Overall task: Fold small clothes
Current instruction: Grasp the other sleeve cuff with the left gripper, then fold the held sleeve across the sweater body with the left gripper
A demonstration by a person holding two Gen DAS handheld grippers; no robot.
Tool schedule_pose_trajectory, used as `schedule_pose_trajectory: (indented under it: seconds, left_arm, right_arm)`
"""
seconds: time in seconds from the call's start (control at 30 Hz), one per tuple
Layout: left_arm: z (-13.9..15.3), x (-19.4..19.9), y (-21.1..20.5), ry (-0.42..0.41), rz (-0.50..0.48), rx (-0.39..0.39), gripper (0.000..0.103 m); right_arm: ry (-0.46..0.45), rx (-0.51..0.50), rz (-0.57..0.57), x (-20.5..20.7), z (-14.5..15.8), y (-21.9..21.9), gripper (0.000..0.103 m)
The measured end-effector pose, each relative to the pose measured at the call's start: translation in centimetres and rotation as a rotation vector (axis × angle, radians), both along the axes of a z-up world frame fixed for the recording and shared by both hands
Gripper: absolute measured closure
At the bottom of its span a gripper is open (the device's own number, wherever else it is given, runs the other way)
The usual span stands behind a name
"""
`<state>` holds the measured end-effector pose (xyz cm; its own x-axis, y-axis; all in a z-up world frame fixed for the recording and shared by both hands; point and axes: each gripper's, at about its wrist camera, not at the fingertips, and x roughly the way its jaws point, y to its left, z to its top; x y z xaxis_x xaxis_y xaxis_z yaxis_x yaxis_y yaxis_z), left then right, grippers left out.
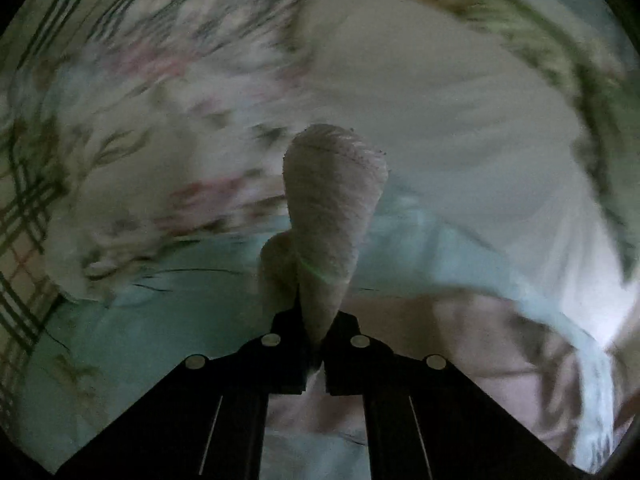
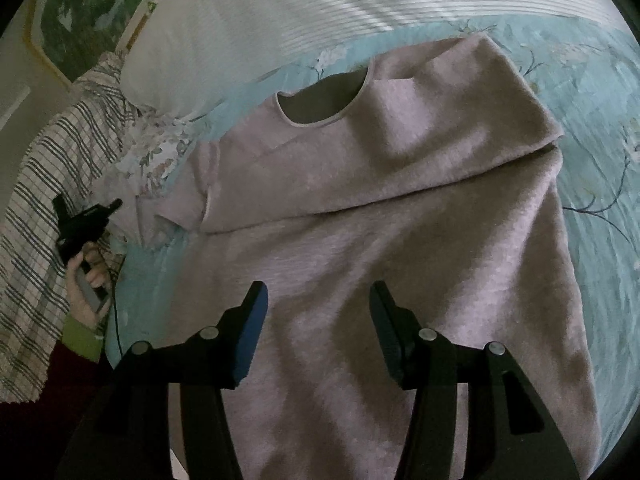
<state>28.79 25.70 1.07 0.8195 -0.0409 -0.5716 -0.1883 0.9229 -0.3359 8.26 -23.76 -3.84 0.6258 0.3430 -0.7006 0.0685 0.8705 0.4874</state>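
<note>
Your left gripper pinches the sleeve of the pink sweater lying on the blue bedsheet, likely to fold it in, while your right gripper hovers wide open, holding nothing.

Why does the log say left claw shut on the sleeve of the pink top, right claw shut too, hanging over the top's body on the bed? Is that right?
Not quite: the right claw is open, its fingers spread apart with nothing between them, as the right wrist view shows. The rest holds: the left claw is shut on the sleeve, and the right hangs over the pink top on the bed.
</note>
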Motion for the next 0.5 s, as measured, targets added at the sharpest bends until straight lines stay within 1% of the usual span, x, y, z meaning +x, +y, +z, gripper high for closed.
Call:
schedule_pose_trajectory:
  seconds: [0.13, 0.23, 0.3, 0.37, 0.4, 0.5]
  left_arm:
    - [2.8, -1.6, -7.4, -0.072, -0.17, -0.026, 0.099]
    - [3.5, -1.7, -13.8, -0.089, -0.294, -0.046, 0.099]
    - [3.2, -1.6, -17.8, -0.088, -0.361, -0.056, 0.099]
    - [2.4, -1.6, -22.3, -0.08, -0.437, -0.048, 0.099]
    - [1.9, -1.9, -24.2, -0.071, -0.463, -0.043, 0.099]
    - [0.1, -1.0, -29.6, -0.035, -0.534, -0.052, 0.099]
  right_arm:
    - [-0.012, 0.019, -0.031, -1.0, 0.1, -1.1, 0.049]
    - [-0.021, 0.03, -0.055, -1.8, 0.3, -2.2, 0.049]
    - [-0.026, 0.033, -0.073, -2.3, 0.3, -3.0, 0.049]
    - [-0.029, 0.044, -0.09, -2.6, 0.3, -3.8, 0.049]
    - [-0.03, 0.05, -0.1, -2.8, 0.2, -4.3, 0.049]
    - [-0.036, 0.062, -0.137, -3.1, 0.2, -5.6, 0.049]
